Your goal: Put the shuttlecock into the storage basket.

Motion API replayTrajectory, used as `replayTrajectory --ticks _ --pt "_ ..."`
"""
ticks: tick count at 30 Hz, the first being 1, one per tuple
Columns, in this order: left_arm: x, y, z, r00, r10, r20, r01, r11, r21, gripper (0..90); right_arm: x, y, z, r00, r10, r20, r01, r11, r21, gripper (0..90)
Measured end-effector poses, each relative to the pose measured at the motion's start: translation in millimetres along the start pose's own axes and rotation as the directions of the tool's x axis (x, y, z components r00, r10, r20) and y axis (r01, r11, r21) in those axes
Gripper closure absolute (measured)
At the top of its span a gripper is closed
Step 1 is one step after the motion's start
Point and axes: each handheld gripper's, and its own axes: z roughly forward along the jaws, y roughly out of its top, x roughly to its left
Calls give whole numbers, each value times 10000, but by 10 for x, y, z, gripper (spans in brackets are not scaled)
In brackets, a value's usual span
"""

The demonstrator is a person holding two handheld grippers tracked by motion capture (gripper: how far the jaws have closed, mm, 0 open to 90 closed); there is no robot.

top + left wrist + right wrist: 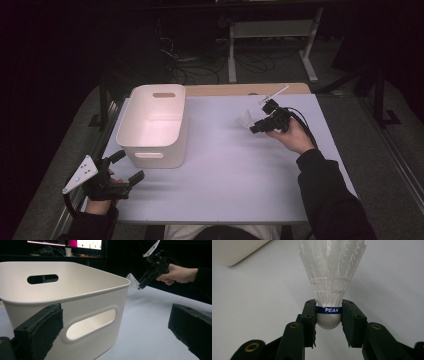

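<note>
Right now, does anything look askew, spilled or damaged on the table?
Nothing stands out. The white plastic bin sits upright, and the white plastic shuttlecock looks intact, clamped squarely at its rounded base by the right gripper.

Sits under everything as a big flat table (225,170) with a pale, bluish-white top, and shows a strip of light brown wood along its far edge. Carries one white plastic bin (155,125) with cut-out handle slots, open on top, standing upright on the left half. Stays bare to the right of the bin and in front of it, with dark floor (380,145), some cables and a white metal frame (272,35) past the far edge, behind the bin.
</note>
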Motion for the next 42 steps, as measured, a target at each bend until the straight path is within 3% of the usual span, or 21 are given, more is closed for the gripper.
replayTrajectory --ticks 24,42 --pt "0 0 1 10000 4 -3 -4 10000 0 0 400 394 -350 9939 -1091 -153 1083 9931 -448 642" --pt "1 0 1 10000 6 1 -6 10000 2 0 591 562 -397 9870 -1583 -279 1570 9866 -444 642"
